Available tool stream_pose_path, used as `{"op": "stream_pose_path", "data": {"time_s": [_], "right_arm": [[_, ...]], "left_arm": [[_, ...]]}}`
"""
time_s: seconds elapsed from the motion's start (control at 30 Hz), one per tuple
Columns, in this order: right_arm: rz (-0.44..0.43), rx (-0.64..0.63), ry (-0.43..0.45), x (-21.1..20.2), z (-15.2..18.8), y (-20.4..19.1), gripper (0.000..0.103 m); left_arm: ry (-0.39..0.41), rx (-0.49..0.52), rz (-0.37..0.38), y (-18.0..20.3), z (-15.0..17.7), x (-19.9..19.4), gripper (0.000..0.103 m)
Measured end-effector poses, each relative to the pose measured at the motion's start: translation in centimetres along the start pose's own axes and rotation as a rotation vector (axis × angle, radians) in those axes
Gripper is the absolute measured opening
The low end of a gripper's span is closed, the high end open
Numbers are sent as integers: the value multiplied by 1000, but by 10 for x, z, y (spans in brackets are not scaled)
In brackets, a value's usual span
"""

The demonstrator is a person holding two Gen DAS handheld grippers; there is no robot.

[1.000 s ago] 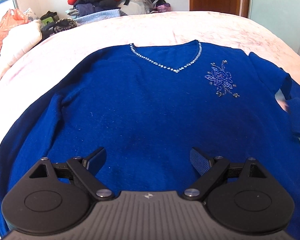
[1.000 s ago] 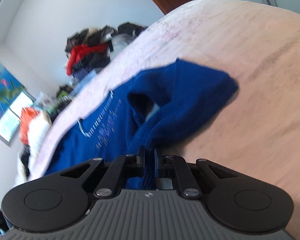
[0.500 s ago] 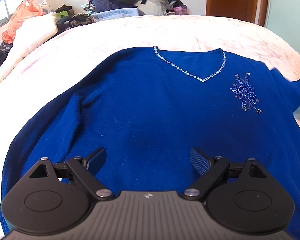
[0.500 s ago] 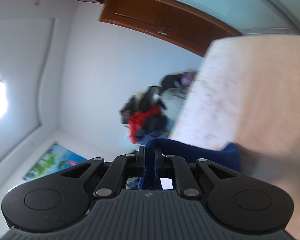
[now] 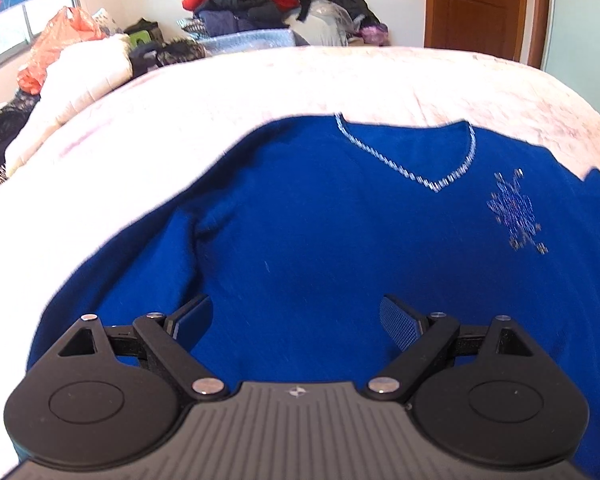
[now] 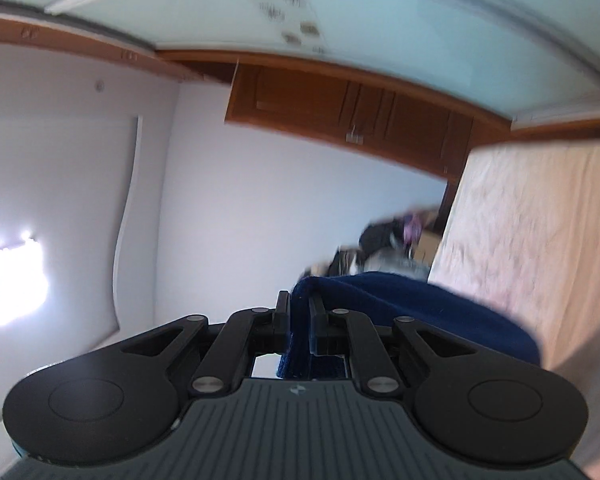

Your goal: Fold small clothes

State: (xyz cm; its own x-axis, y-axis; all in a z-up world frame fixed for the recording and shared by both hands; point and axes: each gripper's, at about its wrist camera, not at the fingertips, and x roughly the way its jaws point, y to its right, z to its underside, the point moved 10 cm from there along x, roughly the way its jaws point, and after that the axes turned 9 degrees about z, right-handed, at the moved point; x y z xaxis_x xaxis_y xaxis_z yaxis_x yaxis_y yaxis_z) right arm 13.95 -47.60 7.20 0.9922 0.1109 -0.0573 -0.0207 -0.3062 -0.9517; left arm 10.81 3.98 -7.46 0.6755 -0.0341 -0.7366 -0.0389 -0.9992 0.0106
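Note:
A royal-blue V-neck sweater (image 5: 340, 232) with a beaded neckline and a beaded flower on the chest lies spread flat on a pale pink bed (image 5: 300, 80). My left gripper (image 5: 296, 316) is open and empty, hovering over the sweater's lower body. My right gripper (image 6: 298, 312) is shut on the sweater's right sleeve (image 6: 400, 300), lifted and tilted up toward the wall and ceiling. The sleeve drapes off to the right, over the bed (image 6: 540, 240).
A pile of clothes (image 5: 260, 8) sits beyond the far edge of the bed. White bedding and an orange bag (image 5: 60, 48) lie at the far left. A wooden door (image 5: 476, 4) stands at the back right. Wooden cabinets (image 6: 360, 112) show in the right wrist view.
My right gripper has lifted the sleeve and swung upward, from facing the bed to facing the wall and ceiling. The left gripper has drawn back a little, staying open.

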Motion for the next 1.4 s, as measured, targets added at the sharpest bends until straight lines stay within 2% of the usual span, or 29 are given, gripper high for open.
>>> {"op": "stream_pose_path", "data": {"time_s": [0.2,0.33,0.43,0.6,0.7,0.83,0.9,1.0,1.03,1.1,1.17,1.2,1.27,1.3,1.4], "right_arm": [[-5,7,-247,72,96,-5,13],[-1,86,-410,127,163,1,13],[-29,143,-461,155,201,-3,13],[-72,135,-511,191,249,-14,13],[-37,128,-621,206,303,-4,13],[63,148,-760,227,373,31,13],[79,182,-795,231,391,37,13],[41,119,-794,235,402,24,14],[25,102,-804,223,402,18,17],[75,64,-854,216,416,23,25],[161,17,-957,212,444,44,82],[198,9,-999,209,457,55,89],[226,28,-1039,199,467,70,82],[220,38,-1046,196,465,71,81],[183,-8,-976,198,436,59,81]], "left_arm": [[56,-8,-59,-29,-24,-8,91],[90,2,-132,-54,-38,-15,91],[107,-21,-166,-73,-42,-18,91],[57,-91,-158,-92,-25,-2,91],[28,-117,-162,-99,-14,6,91],[27,-121,-165,-105,-11,0,91],[29,-132,-160,-109,-10,-2,91],[21,-155,-158,-116,-7,-1,91],[15,-163,-156,-119,-6,1,91],[8,-176,-148,-122,-4,3,91],[3,-184,-141,-122,-2,4,91],[3,-185,-138,-123,-1,4,91],[6,-182,-136,-124,-1,2,91],[7,-182,-137,-126,0,1,91],[8,-199,-134,-131,-1,0,91]]}}
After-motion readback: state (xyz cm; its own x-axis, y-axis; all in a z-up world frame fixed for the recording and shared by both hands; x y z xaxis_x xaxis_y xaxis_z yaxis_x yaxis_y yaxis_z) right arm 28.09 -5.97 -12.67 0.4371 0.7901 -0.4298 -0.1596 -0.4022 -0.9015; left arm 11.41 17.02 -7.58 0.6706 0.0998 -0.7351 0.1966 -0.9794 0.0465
